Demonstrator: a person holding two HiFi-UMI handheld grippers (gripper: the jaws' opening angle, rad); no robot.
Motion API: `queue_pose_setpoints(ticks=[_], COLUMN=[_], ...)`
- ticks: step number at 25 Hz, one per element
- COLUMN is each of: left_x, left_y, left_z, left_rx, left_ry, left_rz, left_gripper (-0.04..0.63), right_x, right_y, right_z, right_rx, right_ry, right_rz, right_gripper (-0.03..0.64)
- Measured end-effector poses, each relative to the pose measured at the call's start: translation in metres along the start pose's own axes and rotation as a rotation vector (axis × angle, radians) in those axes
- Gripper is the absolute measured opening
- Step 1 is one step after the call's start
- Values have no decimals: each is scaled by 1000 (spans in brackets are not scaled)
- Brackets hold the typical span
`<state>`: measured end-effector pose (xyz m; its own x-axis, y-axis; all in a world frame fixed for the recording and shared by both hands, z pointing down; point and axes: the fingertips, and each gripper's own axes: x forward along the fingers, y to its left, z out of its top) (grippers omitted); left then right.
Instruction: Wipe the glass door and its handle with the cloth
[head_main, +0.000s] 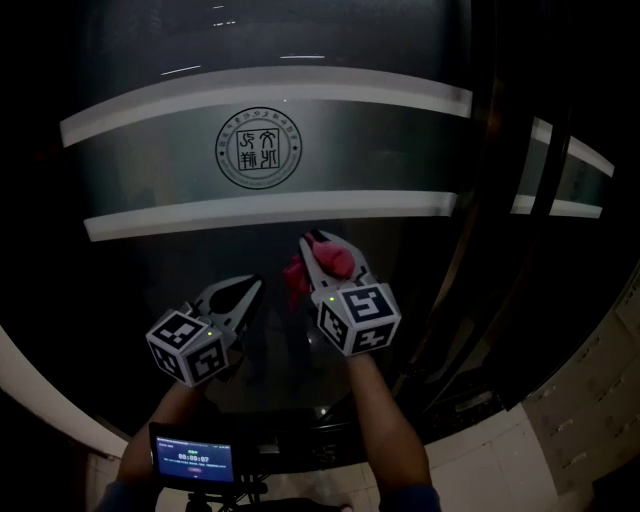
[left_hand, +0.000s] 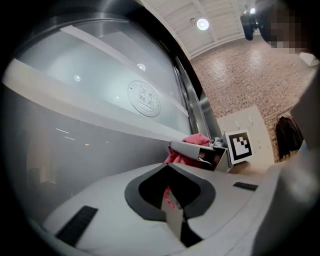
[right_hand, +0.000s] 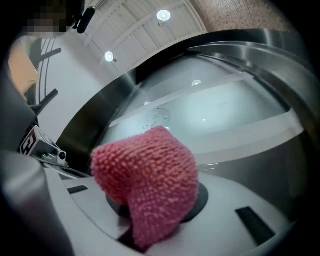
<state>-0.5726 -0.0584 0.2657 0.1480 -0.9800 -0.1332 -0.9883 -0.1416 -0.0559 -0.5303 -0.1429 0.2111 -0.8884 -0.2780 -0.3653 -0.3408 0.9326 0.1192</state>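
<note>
Forearms (head_main: 385, 430) reach up from the near edge of the head view, each ending in a marker cube. The left gripper (head_main: 250, 286) hangs low and left of its partner, jaws drawn together on nothing. It is probably parked there to stay clear of the wiping path. The right gripper (head_main: 316, 242) sits a little farther in and is clamped on the pink cloth (head_main: 336, 262), which bulges past the jaw tips so that fabric rather than plastic would meet the pane.

Beyond both stands the glass door (head_main: 330, 140), dark with two pale frosted bands (head_main: 270, 92) and a round seal (head_main: 259, 150) between them. The cloth lies just below the lower band, at or very near the glass; actual contact cannot be confirmed.

The right gripper view shows only the cloth's nubbly weave (right_hand: 150, 185), which covers its own jaw tips. The left gripper view shows its closed jaws (left_hand: 167, 167) and the other tool side-on, cloth (left_hand: 192, 141) next to the pane. No view clearly picks out the handle.
</note>
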Motion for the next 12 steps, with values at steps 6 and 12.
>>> queue_pose_setpoints(ticks=[6,12], left_x=[62,77], left_y=[-61,-77], left_z=[-17,-25], left_rx=[-28,-37], left_ry=[6,15], left_rz=[-95,-116], left_gripper=[6,6], right_x=[-69,-83], right_y=[-109,-126], right_z=[3,-2], right_rx=[-95,-94], right_ry=[59,73], right_rz=[-196,-211], right_gripper=[77,77])
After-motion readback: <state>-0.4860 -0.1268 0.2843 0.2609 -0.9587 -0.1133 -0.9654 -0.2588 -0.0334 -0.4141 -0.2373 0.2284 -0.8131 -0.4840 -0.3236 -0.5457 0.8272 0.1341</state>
